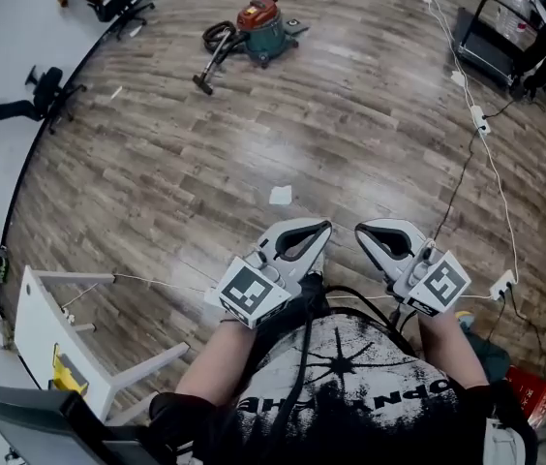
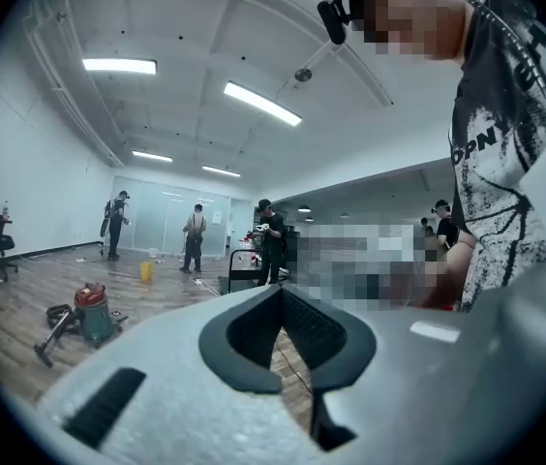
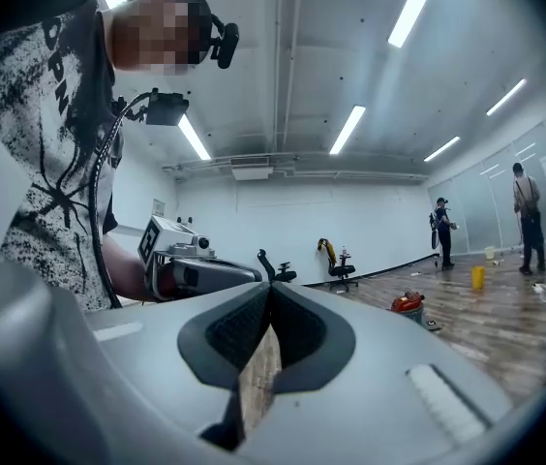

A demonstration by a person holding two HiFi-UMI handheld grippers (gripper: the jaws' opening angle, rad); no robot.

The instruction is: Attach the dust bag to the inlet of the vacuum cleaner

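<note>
On the far left of the wooden floor (image 1: pixel 370 114), the vacuum cleaner (image 1: pixel 258 25) sits well apart from the person. Near the body, the left gripper (image 1: pixel 323 228) and right gripper (image 1: pixel 359 230) are both closed, empty. No dust bag is in hand (a white scrap (image 1: pixel 281 196) lies between). The task looks barely begun, so the next move is to approach and find the bag.

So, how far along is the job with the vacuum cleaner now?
Done: nothing visible. The vacuum cleaner stands far across the floor. In hand: nothing; the left tongs and right tongs are shut and empty, near the person's body. A small white piece lies on the floor ahead; I cannot tell whether it is the bag. Left: get the bag, reach the vacuum, attach it.
</note>
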